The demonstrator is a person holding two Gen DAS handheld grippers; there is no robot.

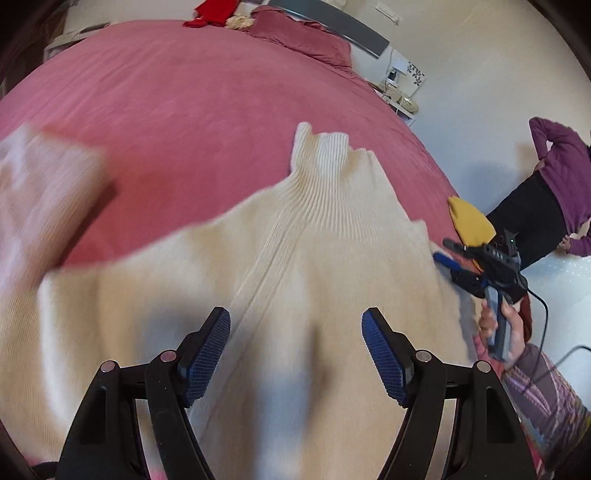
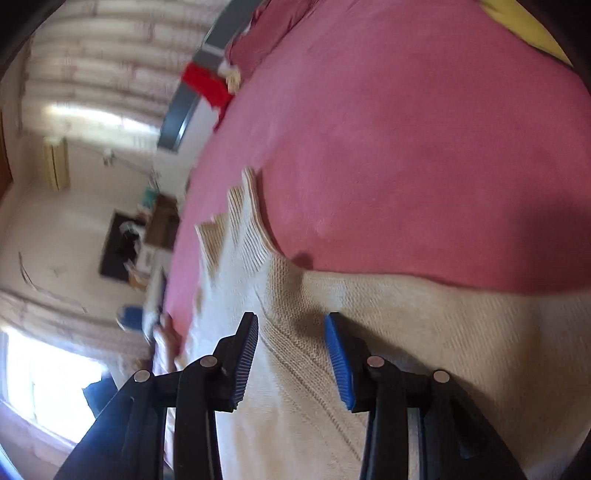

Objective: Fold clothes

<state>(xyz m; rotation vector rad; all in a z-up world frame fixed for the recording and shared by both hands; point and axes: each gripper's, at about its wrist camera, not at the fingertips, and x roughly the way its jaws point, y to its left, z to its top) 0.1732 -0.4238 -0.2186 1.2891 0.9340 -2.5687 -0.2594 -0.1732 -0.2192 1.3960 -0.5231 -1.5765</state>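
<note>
A cream ribbed-knit sweater (image 1: 314,258) with a roll neck (image 1: 321,155) lies spread on the pink bed (image 1: 184,110). Its left sleeve (image 1: 44,184) looks blurred. My left gripper (image 1: 295,332) hovers over the sweater's body, open, with nothing between its blue pads. At the sweater's right edge a hand holds my right gripper (image 1: 441,250). In the right wrist view that gripper (image 2: 291,332) stands open just above the sweater (image 2: 406,332) near the shoulder seam; the knit lies under the gap and the pads do not press on it.
A yellow garment (image 1: 471,221) lies at the bed's right edge. Red clothes (image 1: 214,11) and a pink pillow (image 1: 299,33) sit at the head of the bed. A person in a purple top (image 1: 561,162) stands to the right, near a nightstand (image 1: 402,99).
</note>
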